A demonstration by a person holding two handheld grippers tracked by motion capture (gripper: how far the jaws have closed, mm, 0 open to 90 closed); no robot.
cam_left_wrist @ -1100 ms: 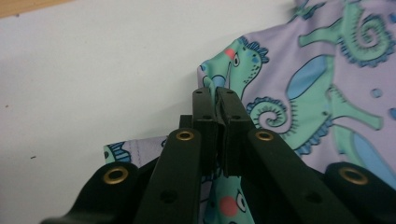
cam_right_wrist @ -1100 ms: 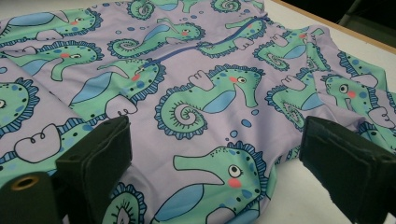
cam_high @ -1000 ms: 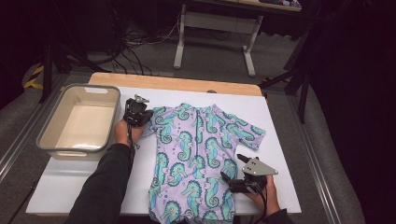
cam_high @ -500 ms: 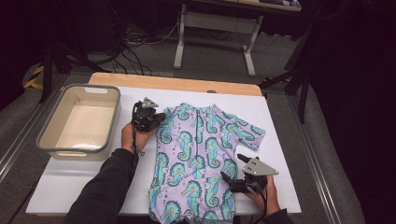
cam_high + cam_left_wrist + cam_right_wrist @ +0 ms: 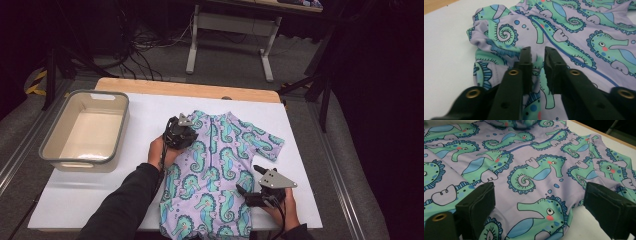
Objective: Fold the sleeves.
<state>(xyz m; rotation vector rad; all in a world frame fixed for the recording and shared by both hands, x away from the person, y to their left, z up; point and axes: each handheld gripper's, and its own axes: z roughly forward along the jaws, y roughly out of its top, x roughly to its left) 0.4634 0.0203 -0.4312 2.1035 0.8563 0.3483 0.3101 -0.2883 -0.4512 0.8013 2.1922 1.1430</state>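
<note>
The left gripper (image 5: 186, 131), jaws just parting, has a slim gap above the folded-in sleeve of the lilac seahorse-print swimsuit (image 5: 215, 170) on the white table (image 5: 145, 115). The right gripper (image 5: 246, 192) gapes wide over its hem. Bare tabletop lies left, beside the empty beige plastic tub (image 5: 117, 132).

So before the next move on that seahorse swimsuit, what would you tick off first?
1. Left sleeve folded in over the seahorse swimsuit: ok, it lies bunched on the chest.
2. Left claw letting go: ok, its jaws have just been opening, a narrow gap with a fabric ridge between them.
3. Right claw open: ok, jaws wide apart over the suit's right edge.
4. Right sleeve folded: not ok, it lies spread flat.
5. Grey bin ready: ok, empty beside the suit.
6. Cloth caught on the left pads: cannot tell.
</note>
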